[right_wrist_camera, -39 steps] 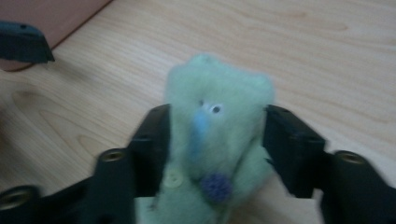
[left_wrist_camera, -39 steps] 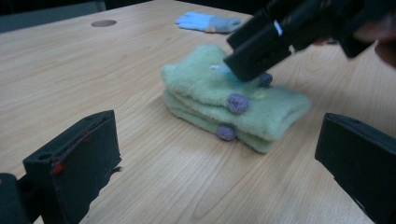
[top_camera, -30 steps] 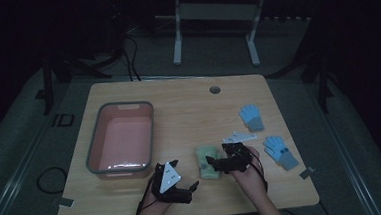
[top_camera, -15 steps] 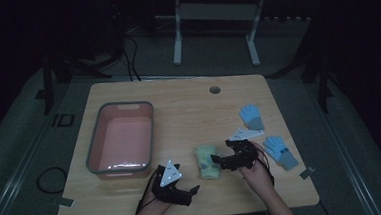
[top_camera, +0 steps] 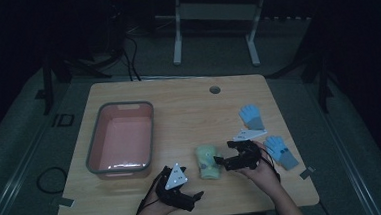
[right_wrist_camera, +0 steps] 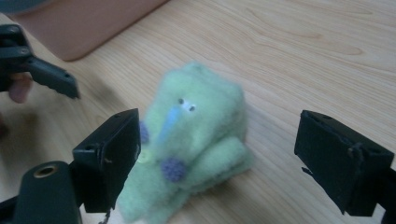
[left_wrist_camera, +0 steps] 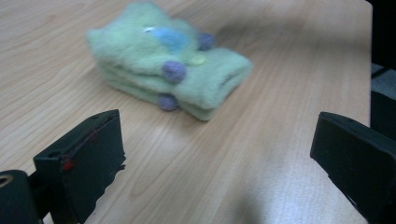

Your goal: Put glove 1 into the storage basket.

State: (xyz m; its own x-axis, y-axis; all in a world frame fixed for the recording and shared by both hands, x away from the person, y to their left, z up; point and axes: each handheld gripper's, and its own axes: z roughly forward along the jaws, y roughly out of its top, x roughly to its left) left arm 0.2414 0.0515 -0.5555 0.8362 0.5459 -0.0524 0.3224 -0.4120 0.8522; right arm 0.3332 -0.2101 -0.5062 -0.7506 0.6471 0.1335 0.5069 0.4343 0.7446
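Now, high view: the folded pale-green fleece gloves with purple dots point(top_camera: 207, 162) lie on the light wooden tabletop point(top_camera: 189, 112), right of the pink plastic basin with a grey rim point(top_camera: 121, 137) and apart from it.
Right side, high view: the right hand-held gripper point(top_camera: 221, 161) sits just beside the green bundle's right edge; two light-blue knitted gloves point(top_camera: 250, 115) point(top_camera: 281, 151) lie farther right, apart from each other.
Left side, high view: the left hand-held gripper point(top_camera: 196, 196) is low near the front edge, below and left of the bundle.
Left gripper view: jaws spread wide with nothing between them; the green bundle point(left_wrist_camera: 168, 63) is ahead on the wood, not touched.
Right gripper view: jaws released and wide, flanking the near end of the green bundle point(right_wrist_camera: 191, 140); I cannot tell whether the left jaw touches the fleece. The basin's corner point(right_wrist_camera: 88, 23) shows beyond, and the other hand-held gripper's jaw tip point(right_wrist_camera: 51, 77) at the far left.
Step in hand: lining up a grasp on the green pair, by my reading.
Next move: push the right jaws a little farther over the bundle, close on both layers, then lift; the basin looks the likely target.
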